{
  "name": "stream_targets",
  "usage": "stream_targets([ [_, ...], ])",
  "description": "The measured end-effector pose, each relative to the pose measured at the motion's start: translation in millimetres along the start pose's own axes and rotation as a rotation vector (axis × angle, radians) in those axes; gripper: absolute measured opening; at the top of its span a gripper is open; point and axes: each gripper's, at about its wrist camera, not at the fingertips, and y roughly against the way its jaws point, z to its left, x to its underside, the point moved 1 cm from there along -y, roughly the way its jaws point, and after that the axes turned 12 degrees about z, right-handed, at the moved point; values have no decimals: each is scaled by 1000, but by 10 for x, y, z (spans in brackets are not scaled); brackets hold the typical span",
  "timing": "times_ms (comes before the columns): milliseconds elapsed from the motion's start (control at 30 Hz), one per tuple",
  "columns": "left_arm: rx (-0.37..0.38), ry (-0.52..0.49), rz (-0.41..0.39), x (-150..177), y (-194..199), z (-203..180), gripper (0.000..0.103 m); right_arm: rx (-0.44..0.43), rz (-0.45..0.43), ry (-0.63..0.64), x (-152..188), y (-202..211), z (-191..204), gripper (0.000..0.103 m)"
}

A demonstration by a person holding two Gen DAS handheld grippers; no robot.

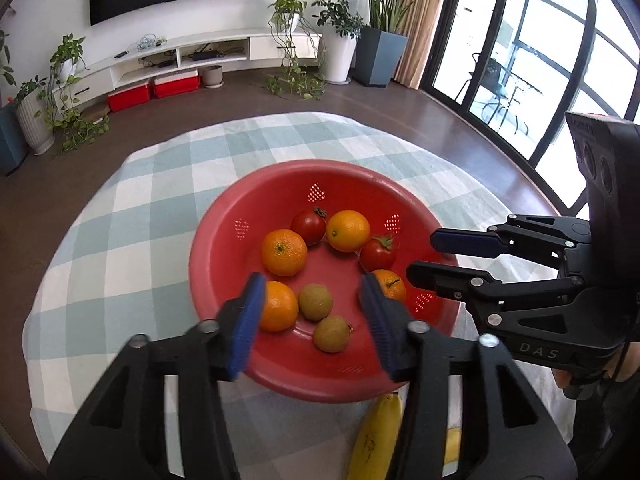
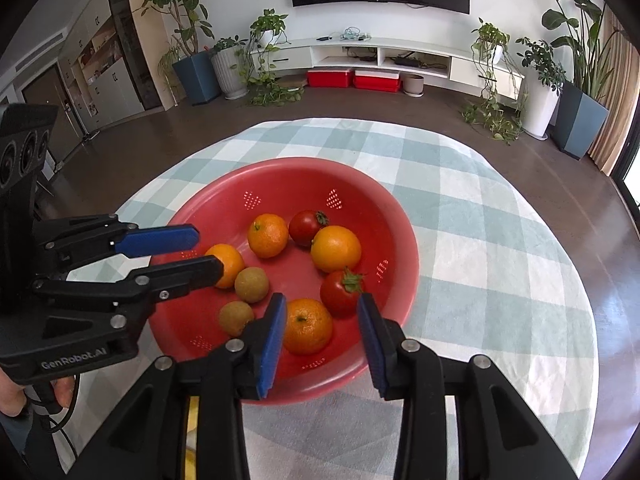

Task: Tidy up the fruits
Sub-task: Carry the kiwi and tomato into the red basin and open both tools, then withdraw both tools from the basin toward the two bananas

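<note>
Round oranges, red tomatoes and small brown-green kiwis sit in the red perforated plastic bowl (image 1: pixel 224 220) on the checked-cloth bench (image 2: pixel 480 240), ahead of both tongs, left tongs (image 1: pixel 314 312) and right tongs (image 2: pixel 322 330) both apart, empty, yellow banana (image 1: pixel 378 436) below left tongs.

**Checked cloth, one bowl, one banana**

A round table (image 2: pixel 500 280) carries everything, covered edge to edge by a tablecloth (image 1: pixel 132 240) in pale green and white checks, lightly creased near the front. Directly on the cloth sits a red perforated bowl (image 1: pixel 224 232), roughly in the middle. Just beside the bowl's near rim lies a yellow banana (image 1: pixel 376 436), flat on the cloth with dark scribbles on its skin. Dark floor surrounds the table.
</note>
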Motion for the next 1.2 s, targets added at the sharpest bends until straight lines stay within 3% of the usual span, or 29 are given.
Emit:
stream_targets([
  [33,-5,2,-24,35,100,5,68,0,-10,-1,31,48,10,41],
  [133,-24,11,-67,171,365,32,68,-5,-56,-15,191,232,17,46],
  [233,-32,32,-110,363,610,57,79,-30,-112,-69,429,438,-16,53],
  [333,-41,49,-132,626,786,30,87,-71,-162,-122,683,605,-39,65],
  [467,-43,43,-137,1009,909,-107,97,-79,-188,-143,1066,726,12,68],
  [767,-62,48,-187,1845,1062,-471,100,-92,-188,-232,1728,687,-20,73],
  [1200,10,108,-228,2508,1224,-754,102,-125,-201,-245,1918,722,88,73],
])
